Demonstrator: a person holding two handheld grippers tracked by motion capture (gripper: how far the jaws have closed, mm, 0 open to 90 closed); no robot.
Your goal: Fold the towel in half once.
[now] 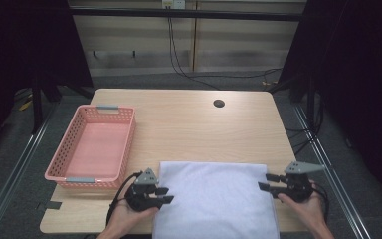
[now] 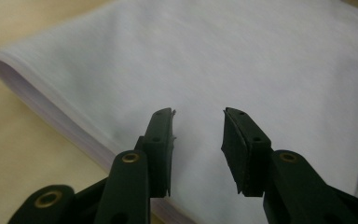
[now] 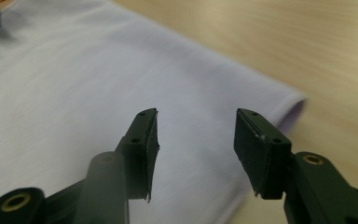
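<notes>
A folded white cloth (image 1: 214, 199) lies flat at the front middle of the wooden table (image 1: 189, 119). My left gripper (image 1: 165, 195) hovers at the cloth's left edge, jaws open with nothing between them. In the left gripper view the cloth (image 2: 214, 60) spreads under the left gripper (image 2: 198, 116), its folded edge running down the left side. My right gripper (image 1: 264, 181) sits at the cloth's right edge, also open and empty. In the right gripper view the cloth (image 3: 74, 93) lies below the right gripper (image 3: 196, 116), with its corner just past the right jaw.
A pink plastic basket (image 1: 67, 172) stands empty on the left part of the table, close to my left gripper. A dark round hole (image 1: 219, 103) sits near the table's far edge. Cables hang down the wall behind.
</notes>
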